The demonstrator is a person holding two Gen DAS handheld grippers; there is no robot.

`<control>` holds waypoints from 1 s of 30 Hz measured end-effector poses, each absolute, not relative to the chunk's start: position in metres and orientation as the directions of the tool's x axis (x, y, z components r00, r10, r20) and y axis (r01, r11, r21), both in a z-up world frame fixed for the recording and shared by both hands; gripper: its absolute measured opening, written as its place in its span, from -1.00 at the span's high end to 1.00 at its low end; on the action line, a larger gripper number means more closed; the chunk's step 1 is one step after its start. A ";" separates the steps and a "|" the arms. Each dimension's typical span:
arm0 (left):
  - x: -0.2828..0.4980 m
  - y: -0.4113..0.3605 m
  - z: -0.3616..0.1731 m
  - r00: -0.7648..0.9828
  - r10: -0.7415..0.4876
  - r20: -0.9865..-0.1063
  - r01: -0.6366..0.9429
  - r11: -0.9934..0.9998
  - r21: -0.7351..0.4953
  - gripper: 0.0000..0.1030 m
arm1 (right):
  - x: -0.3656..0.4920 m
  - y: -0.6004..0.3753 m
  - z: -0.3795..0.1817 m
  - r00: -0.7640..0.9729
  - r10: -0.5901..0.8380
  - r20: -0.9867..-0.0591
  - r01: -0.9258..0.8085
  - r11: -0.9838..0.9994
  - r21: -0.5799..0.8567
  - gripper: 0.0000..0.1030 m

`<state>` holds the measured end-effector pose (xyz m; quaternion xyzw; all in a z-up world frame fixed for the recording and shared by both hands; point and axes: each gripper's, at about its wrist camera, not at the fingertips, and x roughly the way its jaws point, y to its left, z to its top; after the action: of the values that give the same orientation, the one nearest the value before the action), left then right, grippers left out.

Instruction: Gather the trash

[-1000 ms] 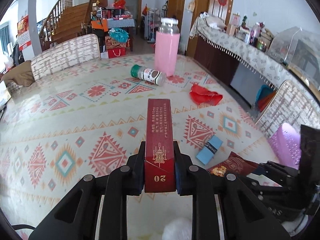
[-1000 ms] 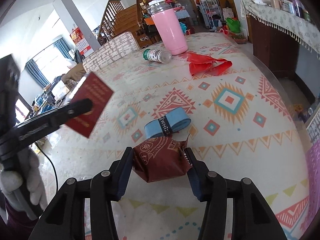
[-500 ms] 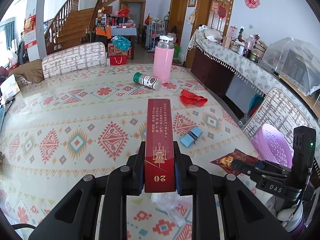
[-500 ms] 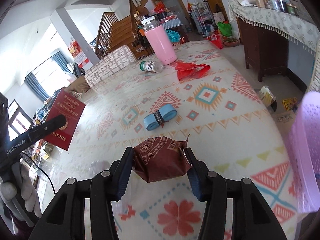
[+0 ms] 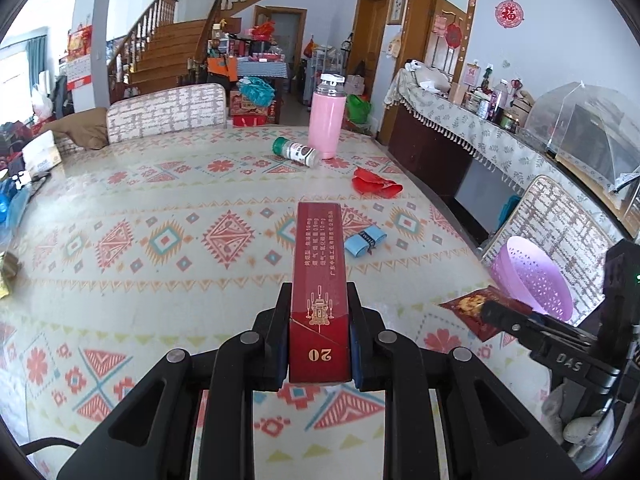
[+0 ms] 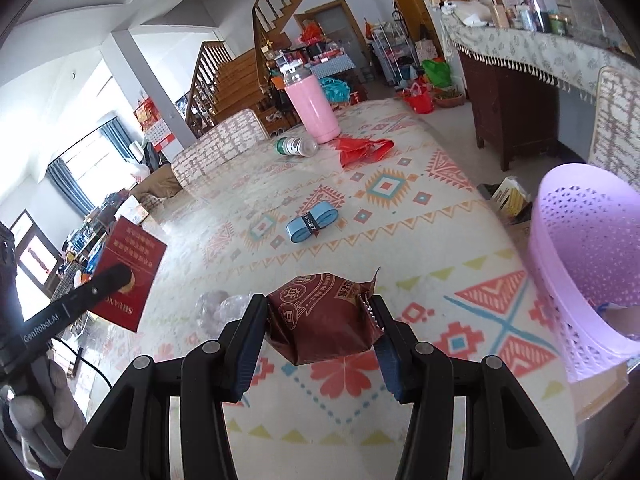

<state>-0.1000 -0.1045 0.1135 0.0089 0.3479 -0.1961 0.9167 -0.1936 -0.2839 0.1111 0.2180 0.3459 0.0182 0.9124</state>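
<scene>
Both hand-held grippers raised, red box [image 5: 319, 292] clamped, brown wrapper [image 6: 324, 318] apparently pinched

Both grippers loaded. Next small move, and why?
Probably swing the right gripper rightward over the purple basket and release there. It is shut on the brown snack wrapper, the basket stands open just to its right at the table edge, and nothing lies between them. The left gripper, shut on the red box, sits farther from the basket, so it can follow.

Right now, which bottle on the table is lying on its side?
The small clear bottle with the green cap lies on its side, just left of the tall pink bottle, which stands upright with its white lid on top.
</scene>
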 end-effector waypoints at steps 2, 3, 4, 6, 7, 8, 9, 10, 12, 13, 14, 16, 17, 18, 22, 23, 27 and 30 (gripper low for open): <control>-0.108 -0.105 0.113 0.701 -0.328 -0.633 0.350 0.932 -0.095 0.58 | -0.203 -0.283 0.113 0.767 0.175 -0.618 0.119 0.907 0.404 -0.07; -0.113 -0.105 0.113 0.712 -0.314 -0.628 0.342 0.936 -0.080 0.58 | -0.208 -0.283 0.114 0.770 0.167 -0.616 0.121 0.910 0.398 -0.07; -0.116 -0.105 0.114 0.719 -0.306 -0.624 0.338 0.939 -0.072 0.58 | -0.211 -0.283 0.114 0.772 0.161 -0.615 0.123 0.912 0.392 -0.07; -0.124 -0.105 0.114 0.734 -0.290 -0.614 0.327 0.943 -0.054 0.58 | -0.219 -0.283 0.115 0.774 0.150 -0.615 0.127 0.915 0.383 -0.07; -0.127 -0.104 0.114 0.741 -0.283 -0.609 0.323 0.945 -0.046 0.58 | -0.223 -0.283 0.115 0.774 0.147 -0.615 0.128 0.916 0.381 -0.07; -0.129 -0.104 0.115 0.746 -0.277 -0.605 0.319 0.947 -0.040 0.58 | -0.226 -0.283 0.115 0.775 0.143 -0.616 0.131 0.917 0.378 -0.07; -0.133 -0.104 0.115 0.754 -0.270 -0.599 0.315 0.949 -0.032 0.58 | -0.229 -0.283 0.115 0.775 0.141 -0.616 0.132 0.917 0.376 -0.07; -0.135 -0.104 0.116 0.759 -0.264 -0.595 0.311 0.950 -0.025 0.58 | -0.232 -0.283 0.115 0.776 0.138 -0.615 0.133 0.918 0.373 -0.07; -0.141 -0.104 0.118 0.769 -0.253 -0.587 0.307 0.952 -0.007 0.58 | -0.238 -0.282 0.116 0.779 0.131 -0.613 0.134 0.920 0.367 -0.07; -0.144 -0.105 0.118 0.772 -0.250 -0.584 0.307 0.952 -0.002 0.58 | -0.240 -0.283 0.116 0.781 0.126 -0.612 0.136 0.922 0.364 -0.07; -0.146 -0.105 0.119 0.775 -0.250 -0.580 0.308 0.951 0.002 0.58 | -0.243 -0.283 0.117 0.783 0.123 -0.610 0.137 0.922 0.362 -0.07; -0.150 -0.105 0.119 0.777 -0.254 -0.576 0.314 0.949 0.004 0.58 | -0.248 -0.282 0.118 0.786 0.119 -0.607 0.138 0.923 0.360 -0.07; -0.151 -0.106 0.119 0.776 -0.255 -0.576 0.316 0.949 0.006 0.58 | -0.250 -0.282 0.119 0.787 0.115 -0.606 0.141 0.923 0.358 -0.07; -0.151 -0.105 0.118 0.775 -0.257 -0.578 0.318 0.948 0.005 0.58 | -0.252 -0.283 0.119 0.789 0.109 -0.605 0.144 0.924 0.355 -0.07; -0.149 -0.099 0.111 0.736 -0.291 -0.611 0.340 0.940 -0.038 0.31 | -0.256 -0.284 0.117 0.785 0.108 -0.610 0.150 0.922 0.356 -0.07; -0.147 -0.095 0.107 0.720 -0.308 -0.623 0.348 0.936 -0.060 -0.01 | -0.257 -0.283 0.117 0.784 0.108 -0.611 0.150 0.922 0.356 -0.07; -0.147 -0.078 0.091 0.661 -0.367 -0.654 0.380 0.916 -0.130 -0.20 | -0.260 -0.281 0.116 0.781 0.115 -0.614 0.142 0.925 0.354 -0.07; -0.151 -0.065 0.075 0.610 -0.406 -0.681 0.405 0.898 -0.173 -0.28 | -0.260 -0.280 0.112 0.777 0.130 -0.616 0.131 0.924 0.360 -0.07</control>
<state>-0.1505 -0.0655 0.0747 -0.0007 0.3795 -0.2262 0.8971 -0.2598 -0.2799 0.1123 0.1953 0.3340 -0.0003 0.9221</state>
